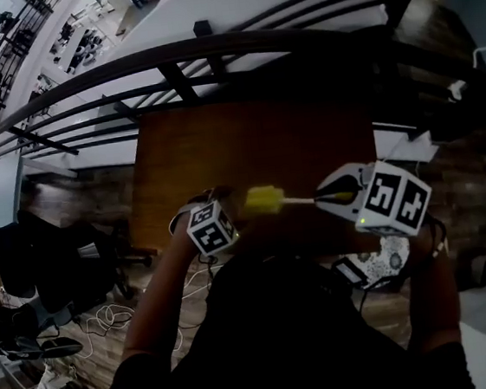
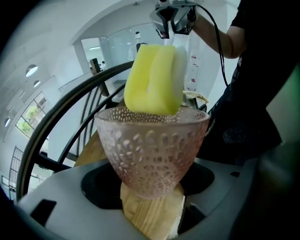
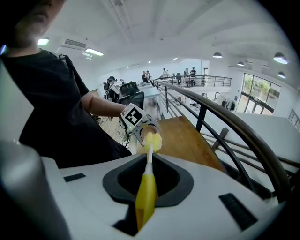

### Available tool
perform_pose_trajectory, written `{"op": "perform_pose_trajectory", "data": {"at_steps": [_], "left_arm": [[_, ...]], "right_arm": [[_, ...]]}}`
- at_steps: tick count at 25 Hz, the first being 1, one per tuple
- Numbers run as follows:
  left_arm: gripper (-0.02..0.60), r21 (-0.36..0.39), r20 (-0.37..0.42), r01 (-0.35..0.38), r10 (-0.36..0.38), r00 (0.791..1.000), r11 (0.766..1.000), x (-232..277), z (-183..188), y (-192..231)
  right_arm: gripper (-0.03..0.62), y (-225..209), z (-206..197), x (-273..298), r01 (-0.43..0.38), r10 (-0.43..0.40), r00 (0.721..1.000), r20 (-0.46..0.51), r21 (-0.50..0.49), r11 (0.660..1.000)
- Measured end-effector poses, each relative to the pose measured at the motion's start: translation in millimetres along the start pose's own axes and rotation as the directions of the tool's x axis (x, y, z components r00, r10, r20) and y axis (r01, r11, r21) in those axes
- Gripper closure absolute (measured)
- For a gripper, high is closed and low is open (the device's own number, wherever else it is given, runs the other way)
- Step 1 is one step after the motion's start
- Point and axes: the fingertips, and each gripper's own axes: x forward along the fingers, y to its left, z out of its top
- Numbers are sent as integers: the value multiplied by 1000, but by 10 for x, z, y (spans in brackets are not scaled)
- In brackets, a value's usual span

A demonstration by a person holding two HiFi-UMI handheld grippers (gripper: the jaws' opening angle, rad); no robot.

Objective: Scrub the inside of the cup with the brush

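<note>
1. Your left gripper (image 1: 213, 226) has its fingers spread wide, pinching the dimpled glass cup (image 2: 152, 150) by its lower body, over the near edge of the wooden tabletop (image 1: 254, 140)
2. Your right gripper (image 3: 147, 187) has its fingers clamped on the yellow handle of the brush (image 3: 146, 199), whose thin white stem runs left toward the cup
3. The brush's yellow sponge head (image 2: 154, 79) sits at the cup's mouth, its end just inside the rim
4. A dark railing (image 1: 209, 49) curves past the tabletop's far side

The head view looks steeply down at the tabletop (image 1: 255, 144). Both gripper views look closely along their jaws and share the brush (image 2: 154, 79), at 12 o'clock in the left one.
</note>
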Motion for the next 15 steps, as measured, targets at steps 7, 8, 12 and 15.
{"op": "perform_pose_trajectory", "data": {"at_steps": [7,8,12,15], "left_arm": [[242,-4,48,5,-5,999,1000,-147,-312,188],[242,-4,56,3,-3,998,1000,-170,-362,218],[242,-10,102,0,1,995,1000,-275,-511,327],[242,-15,147,-19,21,989,1000,-372,-631,451]], "right_arm": [[549,-13,182,106,65,-67,998,18,76,995],[549,-17,219,142,74,-77,997,23,87,993],[549,-23,397,302,106,-113,992,47,133,985],[549,-33,560,435,141,-155,985,71,170,975]]}}
